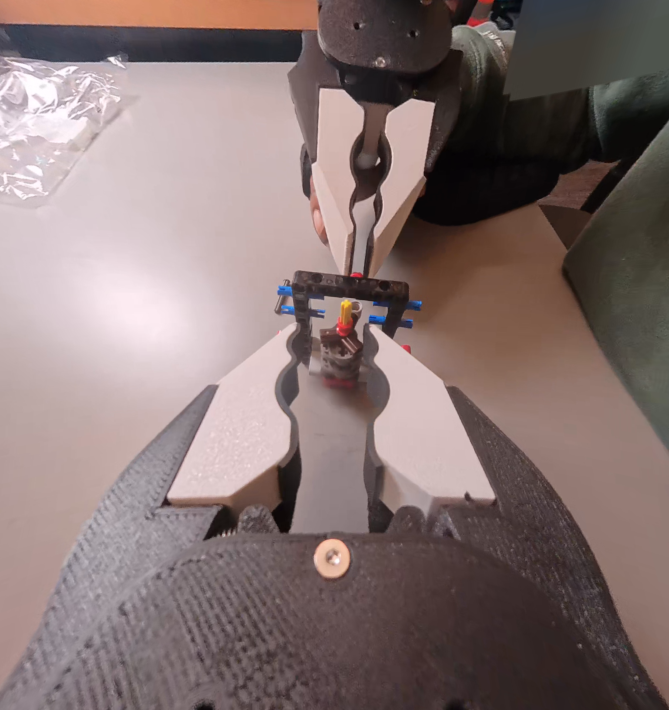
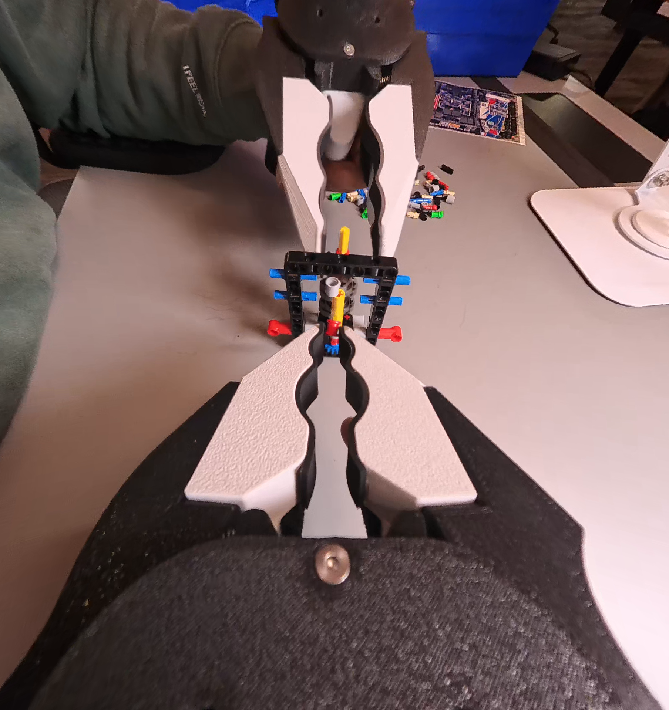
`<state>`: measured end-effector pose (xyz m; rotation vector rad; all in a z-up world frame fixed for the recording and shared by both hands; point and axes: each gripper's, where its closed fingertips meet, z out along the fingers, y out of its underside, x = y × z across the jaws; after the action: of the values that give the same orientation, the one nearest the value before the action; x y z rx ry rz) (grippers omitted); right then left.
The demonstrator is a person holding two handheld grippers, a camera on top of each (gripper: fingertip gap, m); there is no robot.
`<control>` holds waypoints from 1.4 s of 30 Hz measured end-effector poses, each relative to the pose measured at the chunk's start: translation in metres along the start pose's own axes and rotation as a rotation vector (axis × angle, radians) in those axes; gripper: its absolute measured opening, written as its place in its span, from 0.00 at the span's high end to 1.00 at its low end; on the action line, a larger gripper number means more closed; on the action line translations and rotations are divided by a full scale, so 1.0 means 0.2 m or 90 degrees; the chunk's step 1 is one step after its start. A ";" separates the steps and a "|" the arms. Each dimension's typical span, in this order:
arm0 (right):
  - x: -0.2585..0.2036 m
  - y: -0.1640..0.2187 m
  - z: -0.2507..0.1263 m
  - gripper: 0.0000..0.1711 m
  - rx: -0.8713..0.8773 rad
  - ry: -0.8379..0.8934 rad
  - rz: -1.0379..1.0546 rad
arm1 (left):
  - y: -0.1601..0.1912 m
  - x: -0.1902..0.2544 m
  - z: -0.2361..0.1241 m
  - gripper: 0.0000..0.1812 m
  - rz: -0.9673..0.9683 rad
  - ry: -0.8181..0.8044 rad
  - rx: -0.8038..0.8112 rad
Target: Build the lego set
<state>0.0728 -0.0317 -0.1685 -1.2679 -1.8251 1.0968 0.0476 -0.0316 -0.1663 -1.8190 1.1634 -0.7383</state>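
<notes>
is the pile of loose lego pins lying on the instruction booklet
No: in the right wrist view the pile of loose pins lies on the bare grey table, apart from the instruction booklet farther back.

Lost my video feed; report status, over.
Right gripper shut on small red pin at black rectangular beam frame. Left gripper straddling grey-brown core, grip unclear. Nothing blocking.

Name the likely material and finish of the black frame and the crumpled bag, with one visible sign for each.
Black frame: probably hard moulded plastic, slightly glossy; it has crisp edges and regular round holes.
Crumpled bag: apparently thin clear plastic film; it shows sharp creases and bright glints.
</notes>
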 end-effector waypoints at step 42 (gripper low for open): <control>0.01 -0.05 -0.01 0.97 0.137 -0.017 0.015 | 0.03 0.01 -0.05 0.86 0.022 0.050 0.011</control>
<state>0.0691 -0.0318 -0.1585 -1.1558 -1.6641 1.2905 0.0391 -0.0385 -0.1663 -1.7653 1.2317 -0.8043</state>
